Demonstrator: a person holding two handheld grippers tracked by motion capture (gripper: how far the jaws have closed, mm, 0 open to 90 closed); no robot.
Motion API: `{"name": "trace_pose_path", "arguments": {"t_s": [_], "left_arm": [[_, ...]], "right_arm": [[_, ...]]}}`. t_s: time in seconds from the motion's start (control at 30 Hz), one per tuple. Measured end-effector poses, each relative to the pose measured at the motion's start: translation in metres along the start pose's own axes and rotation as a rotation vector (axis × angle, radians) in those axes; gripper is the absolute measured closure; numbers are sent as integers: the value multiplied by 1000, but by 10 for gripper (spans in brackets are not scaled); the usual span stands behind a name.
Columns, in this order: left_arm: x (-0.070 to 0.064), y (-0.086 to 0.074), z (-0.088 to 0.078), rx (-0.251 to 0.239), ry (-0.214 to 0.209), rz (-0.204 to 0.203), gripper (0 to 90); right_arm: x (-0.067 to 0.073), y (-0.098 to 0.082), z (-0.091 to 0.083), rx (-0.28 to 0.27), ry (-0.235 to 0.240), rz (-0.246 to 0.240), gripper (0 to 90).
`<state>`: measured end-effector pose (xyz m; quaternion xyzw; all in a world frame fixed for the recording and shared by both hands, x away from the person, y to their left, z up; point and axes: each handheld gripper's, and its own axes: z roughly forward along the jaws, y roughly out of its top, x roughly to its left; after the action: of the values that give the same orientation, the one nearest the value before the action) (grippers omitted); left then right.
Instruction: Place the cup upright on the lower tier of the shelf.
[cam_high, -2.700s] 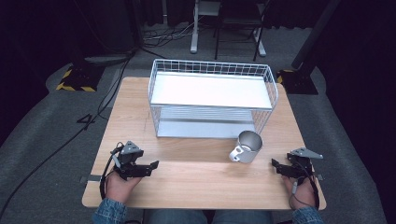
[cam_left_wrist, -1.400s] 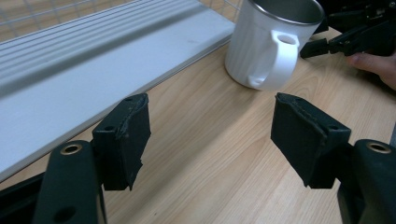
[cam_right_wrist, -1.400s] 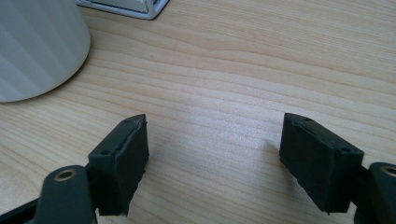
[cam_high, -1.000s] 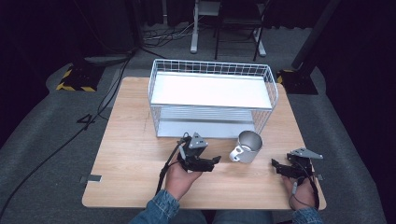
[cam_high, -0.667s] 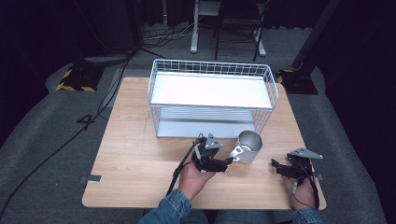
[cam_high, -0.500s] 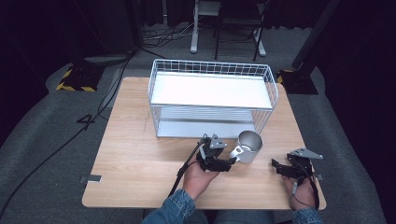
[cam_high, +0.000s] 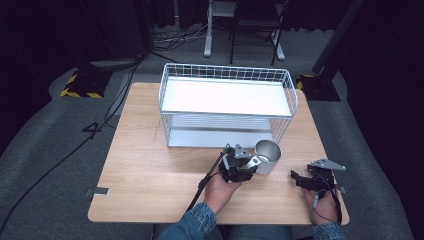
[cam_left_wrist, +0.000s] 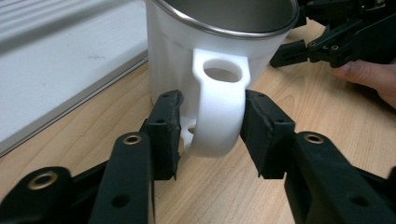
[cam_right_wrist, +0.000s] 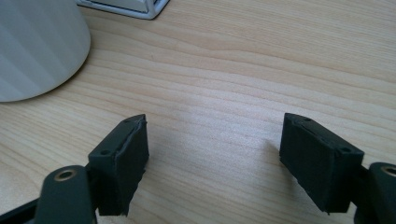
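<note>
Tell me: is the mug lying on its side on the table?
No, the mug stands upright on the table, its open steel rim facing up.

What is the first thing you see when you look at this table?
First comes the white mug with its shiny metal inside, standing on the wooden table just in front of the white wire rack. The left gripper has just been closing its black fingers around the mug's handle, one on each side. The right gripper waits open over bare wood nearby.
</note>
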<state>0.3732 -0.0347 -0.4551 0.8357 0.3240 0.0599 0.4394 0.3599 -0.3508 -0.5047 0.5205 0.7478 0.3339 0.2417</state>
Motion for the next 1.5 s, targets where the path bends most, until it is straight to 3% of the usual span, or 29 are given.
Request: {"name": "trace_pose_path", "arguments": {"t_s": [0.17,0.43,0.83,1.2,1.5], "left_arm": [[-2,2,1,2,0,2,631],[-9,3,0,18,17,77,710],[-8,3,-9,-33,-14,67,721],[-4,9,-25,-98,19,74,721],[7,21,-31,-156,50,42,721]], "right_arm": [[0,0,0,0,0,0,240],[0,0,0,0,0,0,240],[0,0,0,0,3,-2,242],[1,0,0,2,5,-3,242],[1,0,-1,2,7,-4,241]]}}
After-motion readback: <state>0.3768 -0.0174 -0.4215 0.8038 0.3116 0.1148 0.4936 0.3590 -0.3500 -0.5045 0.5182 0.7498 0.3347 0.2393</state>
